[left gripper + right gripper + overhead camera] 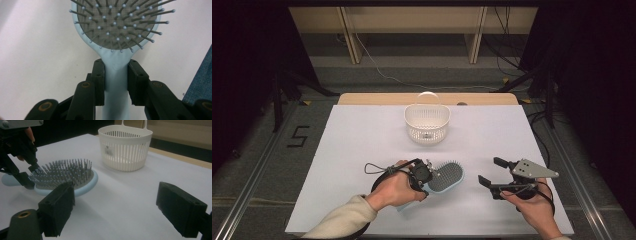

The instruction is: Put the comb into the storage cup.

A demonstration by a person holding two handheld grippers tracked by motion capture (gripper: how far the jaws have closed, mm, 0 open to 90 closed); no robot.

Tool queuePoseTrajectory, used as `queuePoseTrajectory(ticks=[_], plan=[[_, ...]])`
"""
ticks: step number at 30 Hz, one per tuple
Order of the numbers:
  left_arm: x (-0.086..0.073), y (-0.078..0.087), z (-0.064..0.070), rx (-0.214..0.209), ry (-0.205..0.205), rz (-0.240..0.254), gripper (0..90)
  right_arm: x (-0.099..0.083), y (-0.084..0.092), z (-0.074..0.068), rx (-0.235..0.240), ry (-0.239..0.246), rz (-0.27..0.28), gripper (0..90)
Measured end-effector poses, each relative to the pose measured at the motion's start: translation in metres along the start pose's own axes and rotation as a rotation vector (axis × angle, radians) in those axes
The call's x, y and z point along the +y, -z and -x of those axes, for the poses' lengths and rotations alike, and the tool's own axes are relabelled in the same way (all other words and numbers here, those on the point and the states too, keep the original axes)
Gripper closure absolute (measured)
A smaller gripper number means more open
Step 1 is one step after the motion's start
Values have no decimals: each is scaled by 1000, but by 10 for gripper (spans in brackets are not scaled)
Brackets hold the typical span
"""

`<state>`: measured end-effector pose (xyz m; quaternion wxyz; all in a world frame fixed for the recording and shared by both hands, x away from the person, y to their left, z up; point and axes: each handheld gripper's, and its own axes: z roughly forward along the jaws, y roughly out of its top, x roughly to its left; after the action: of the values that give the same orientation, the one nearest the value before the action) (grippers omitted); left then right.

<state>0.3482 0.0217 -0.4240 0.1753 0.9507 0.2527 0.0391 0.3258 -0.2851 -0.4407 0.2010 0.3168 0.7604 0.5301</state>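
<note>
Where bristles rise, the pale blue hairbrush [116, 75] seems grey-padded, oval.

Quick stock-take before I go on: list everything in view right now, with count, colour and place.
hairbrush: 1, light blue with grey bristle pad, bristles up, near middle of the table, its neck clamped between the left gripper's jaws.
basket: 1, white, slotted, with a loop handle, upright at the far middle of the table, apart from the brush.
table: 1, white top, with a wooden strip along its far edge.
left gripper: 1, black, shut on the hairbrush.
right gripper: 1, black with a grey plate on top, jaws wide apart and holding nothing, right of the brush.
hands: 2, left with a cream sleeve, right.
</note>
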Motion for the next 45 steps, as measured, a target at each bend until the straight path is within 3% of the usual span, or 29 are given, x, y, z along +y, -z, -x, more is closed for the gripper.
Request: queuePoseTrajectory(ticks=[23, 45], plan=[[1, 11, -7, 40, 42, 97, 696, -1, 2, 2, -8, -13, 7, 160], [1, 15, -11, 47, 53, 141, 695, -2, 1, 2, -11, -20, 6, 159]])
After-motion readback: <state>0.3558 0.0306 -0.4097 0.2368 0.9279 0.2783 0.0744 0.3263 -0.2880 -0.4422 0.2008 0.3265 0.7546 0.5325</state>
